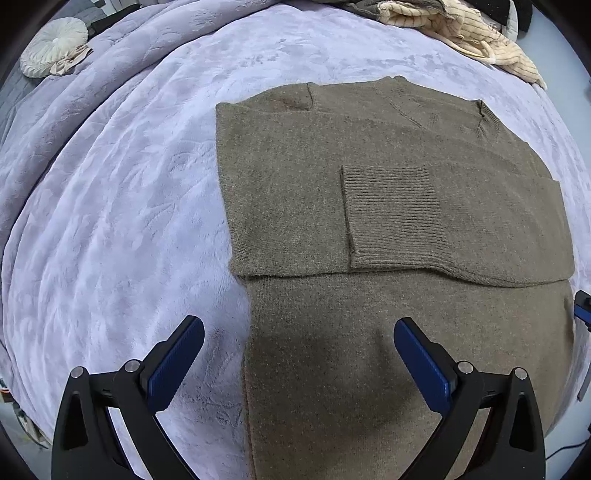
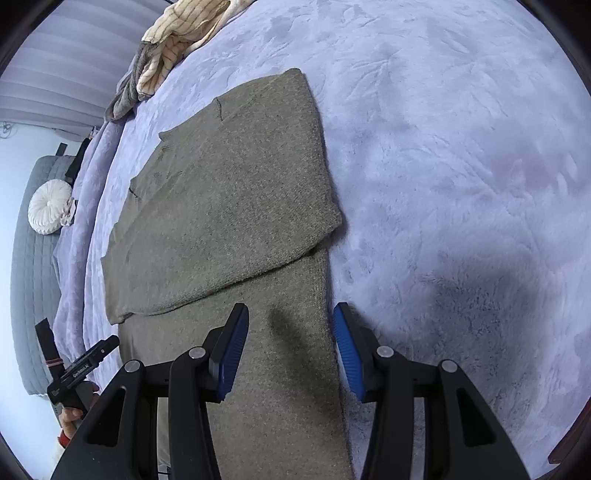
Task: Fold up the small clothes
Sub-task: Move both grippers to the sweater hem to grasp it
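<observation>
An olive-brown knit sweater (image 1: 388, 221) lies flat on the lavender plush blanket (image 1: 122, 221), its sleeves folded in over the body; a ribbed cuff (image 1: 391, 214) rests on top. My left gripper (image 1: 299, 328) is open and empty, hovering above the sweater's lower left edge. In the right wrist view the sweater (image 2: 221, 206) runs away from me. My right gripper (image 2: 290, 317) is open and empty, its jaws straddling the sweater's lower right edge just above the fabric. The left gripper (image 2: 88, 363) and the hand holding it show at the left.
A cream striped garment (image 1: 476, 33) is heaped at the blanket's far edge; it also shows in the right wrist view (image 2: 177, 33). A round white cushion (image 1: 51, 46) lies on a grey quilt at the left. Blanket (image 2: 461, 184) stretches to the right of the sweater.
</observation>
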The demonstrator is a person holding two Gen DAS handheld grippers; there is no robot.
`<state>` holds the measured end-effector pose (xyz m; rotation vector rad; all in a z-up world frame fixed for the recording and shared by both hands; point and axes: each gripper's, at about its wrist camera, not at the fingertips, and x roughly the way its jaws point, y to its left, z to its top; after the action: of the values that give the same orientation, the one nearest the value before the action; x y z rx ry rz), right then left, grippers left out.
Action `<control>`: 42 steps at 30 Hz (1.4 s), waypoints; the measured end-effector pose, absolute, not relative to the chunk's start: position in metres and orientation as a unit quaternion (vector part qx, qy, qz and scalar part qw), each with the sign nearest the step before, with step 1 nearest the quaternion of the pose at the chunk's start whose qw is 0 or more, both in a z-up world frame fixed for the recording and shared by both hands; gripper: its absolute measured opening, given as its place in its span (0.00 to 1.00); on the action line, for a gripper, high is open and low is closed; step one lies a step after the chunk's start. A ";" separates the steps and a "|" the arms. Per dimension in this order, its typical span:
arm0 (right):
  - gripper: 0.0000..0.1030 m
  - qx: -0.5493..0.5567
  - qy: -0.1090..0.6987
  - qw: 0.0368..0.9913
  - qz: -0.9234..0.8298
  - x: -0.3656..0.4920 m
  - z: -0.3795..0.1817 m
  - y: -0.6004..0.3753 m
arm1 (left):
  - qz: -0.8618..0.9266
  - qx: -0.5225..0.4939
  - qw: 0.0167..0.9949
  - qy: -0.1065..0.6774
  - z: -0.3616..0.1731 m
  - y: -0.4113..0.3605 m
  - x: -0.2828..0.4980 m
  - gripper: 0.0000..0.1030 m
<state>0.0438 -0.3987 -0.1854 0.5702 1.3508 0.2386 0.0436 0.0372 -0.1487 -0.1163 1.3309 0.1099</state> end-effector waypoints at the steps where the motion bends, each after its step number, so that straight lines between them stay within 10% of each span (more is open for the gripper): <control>1: 0.50 0.259 0.615 0.737 0.109 0.044 -0.185 -0.398 | 0.046 -0.058 0.784 0.617 -0.148 0.037 0.042 1.00; 42: 0.54 0.211 0.738 0.639 0.059 -0.150 -0.202 -0.355 | -0.150 -0.069 0.680 0.715 -0.151 0.017 -0.143 1.00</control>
<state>-0.1498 -0.3549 -0.2018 0.4812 1.6833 0.1339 -0.1425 0.0174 -0.1508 -0.1548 1.6049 -0.3377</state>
